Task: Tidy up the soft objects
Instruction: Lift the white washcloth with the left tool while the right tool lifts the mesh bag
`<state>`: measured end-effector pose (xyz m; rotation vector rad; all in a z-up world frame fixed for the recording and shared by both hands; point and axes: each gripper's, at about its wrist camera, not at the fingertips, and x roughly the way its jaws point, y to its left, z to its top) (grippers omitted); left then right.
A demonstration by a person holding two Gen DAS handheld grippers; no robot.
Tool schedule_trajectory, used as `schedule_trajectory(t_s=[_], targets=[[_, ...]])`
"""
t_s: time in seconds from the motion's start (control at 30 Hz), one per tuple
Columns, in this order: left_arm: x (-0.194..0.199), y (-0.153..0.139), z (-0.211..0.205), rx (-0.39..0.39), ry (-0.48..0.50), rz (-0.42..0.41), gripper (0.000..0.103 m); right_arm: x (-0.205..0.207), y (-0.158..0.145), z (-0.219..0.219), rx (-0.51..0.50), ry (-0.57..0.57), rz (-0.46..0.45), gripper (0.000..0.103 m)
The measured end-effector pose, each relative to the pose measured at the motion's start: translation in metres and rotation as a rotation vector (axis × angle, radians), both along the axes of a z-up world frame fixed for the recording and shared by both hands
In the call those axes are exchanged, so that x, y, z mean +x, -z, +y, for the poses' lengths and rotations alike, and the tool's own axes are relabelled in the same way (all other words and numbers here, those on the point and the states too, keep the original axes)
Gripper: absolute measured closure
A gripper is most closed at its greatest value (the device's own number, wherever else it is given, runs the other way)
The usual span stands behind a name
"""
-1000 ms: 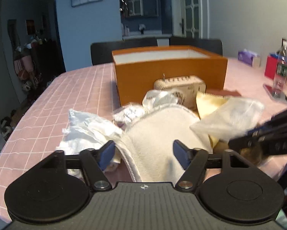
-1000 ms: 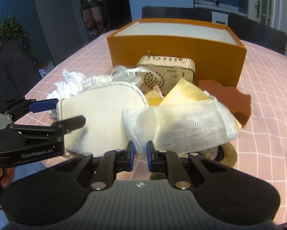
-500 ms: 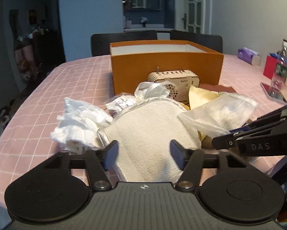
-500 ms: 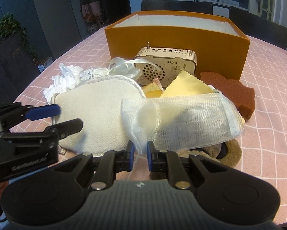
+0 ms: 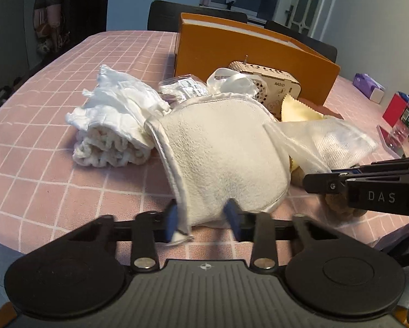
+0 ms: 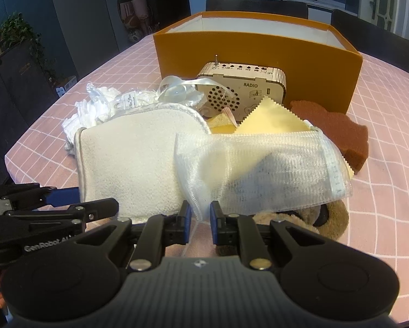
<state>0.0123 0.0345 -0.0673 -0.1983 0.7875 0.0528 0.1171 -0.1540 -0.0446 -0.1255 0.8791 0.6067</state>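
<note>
A cream terry mitt [image 5: 220, 153] [image 6: 128, 164] lies on the pink checked tablecloth. My left gripper [image 5: 203, 220] straddles the mitt's near edge, its jaws partly closed around the cloth. My right gripper [image 6: 198, 220] is shut on a white mesh pouch [image 6: 261, 169] [image 5: 330, 142] and holds it just above the table. An orange box [image 6: 256, 46] [image 5: 248, 52] stands open behind the pile. A yellow cloth [image 6: 272, 123], a brown sponge [image 6: 341, 134], white crumpled cloth [image 5: 117, 104] and a knitted cream piece [image 5: 108, 150] lie around.
A wooden radio [image 6: 242, 90] stands in front of the box with ribbon [image 6: 182, 93] beside it. A brown plush item [image 6: 327, 218] lies under the pouch. A water bottle [image 5: 406, 120], red box [image 5: 395, 109] and tissue pack [image 5: 368, 86] sit at the right.
My left gripper has moved forward and narrowed its jaws around the mitt's near edge. My right gripper still holds the mesh pouch, nearly in the same place.
</note>
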Motion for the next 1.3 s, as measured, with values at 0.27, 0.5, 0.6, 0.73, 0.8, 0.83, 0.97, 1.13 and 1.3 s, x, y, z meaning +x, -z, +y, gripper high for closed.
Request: schedule_trajectory(t_s=[0.27, 0.5, 0.6, 0.73, 0.8, 0.83, 0.97, 1.13, 1.3], targets=[[-0.014, -0.025, -0.01, -0.005, 0.072, -0.15, 0.081, -0.001, 0.002, 0.002, 0.007, -0.009, 0.013, 0.09], [0.001, -0.002, 0.0, 0.031, -0.066, -0.049, 0.051, -0.001, 0.002, 0.004, -0.005, -0.02, 0.014, 0.086], [0.001, 0.003, 0.007, 0.005, -0.091, -0.035, 0.028, 0.001, 0.004, 0.006, -0.012, -0.02, 0.018, 0.086], [0.004, 0.006, 0.013, -0.073, -0.083, -0.054, 0.022, 0.0, 0.007, 0.011, -0.021, -0.026, 0.022, 0.085], [0.006, 0.005, 0.014, -0.153, -0.046, -0.064, 0.022, 0.001, 0.009, 0.012, -0.025, -0.027, 0.027, 0.085], [0.007, 0.003, 0.011, -0.159, -0.028, -0.074, 0.023, 0.001, 0.01, 0.012, -0.027, -0.027, 0.032, 0.085], [0.009, -0.004, -0.008, -0.053, 0.008, -0.095, 0.065, 0.002, 0.013, 0.013, -0.029, -0.027, 0.041, 0.096], [-0.001, -0.021, -0.021, 0.04, 0.078, -0.172, 0.098, 0.0, -0.001, 0.003, -0.012, -0.013, 0.006, 0.1], [-0.006, -0.041, -0.024, 0.048, 0.116, -0.268, 0.099, -0.002, -0.021, -0.008, 0.023, -0.01, -0.036, 0.101]])
